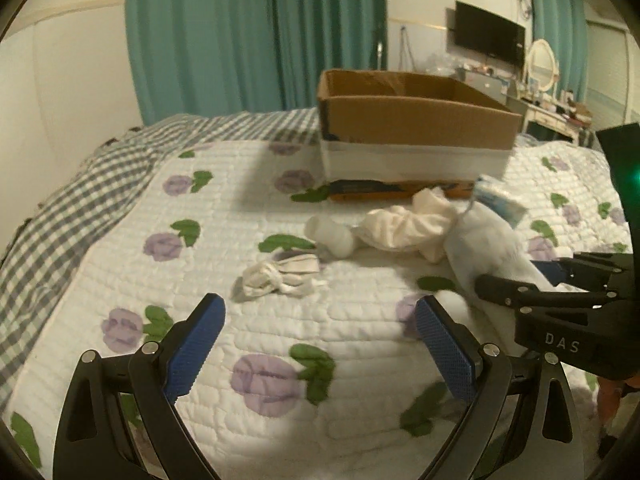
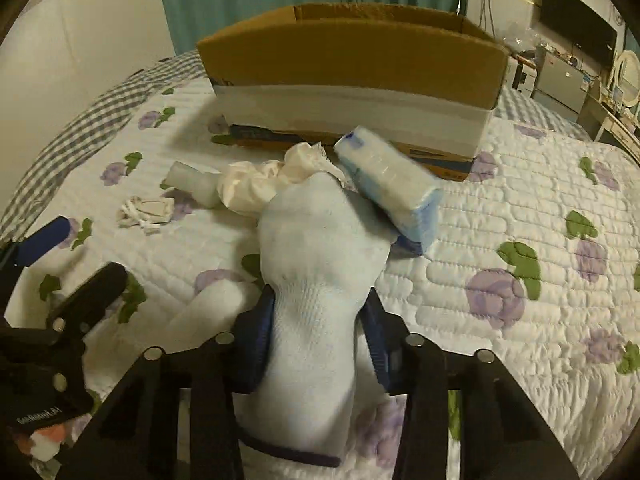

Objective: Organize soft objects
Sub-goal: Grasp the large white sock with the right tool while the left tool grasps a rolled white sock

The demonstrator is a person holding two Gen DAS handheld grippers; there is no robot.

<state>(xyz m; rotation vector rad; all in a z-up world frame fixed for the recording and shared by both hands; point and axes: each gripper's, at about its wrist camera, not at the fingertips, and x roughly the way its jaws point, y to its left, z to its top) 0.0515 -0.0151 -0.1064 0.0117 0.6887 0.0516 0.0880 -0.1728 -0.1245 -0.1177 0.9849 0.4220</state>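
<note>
The left gripper (image 1: 320, 344) hovers wide open, holding nothing, over the quilt (image 1: 360, 332). Right of it, the right gripper (image 2: 316, 344) pinches a white sock (image 2: 320, 240), seemingly lifted, before the cardboard box (image 2: 352, 64).

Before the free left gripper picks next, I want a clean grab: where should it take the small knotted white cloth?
Grip the knotted white cloth across its tight middle knot, coming straight down from above with the open left gripper. The knot is its thickest, firmest part; the ends lie flat on the quilt, and it sits apart from the pile.
</note>
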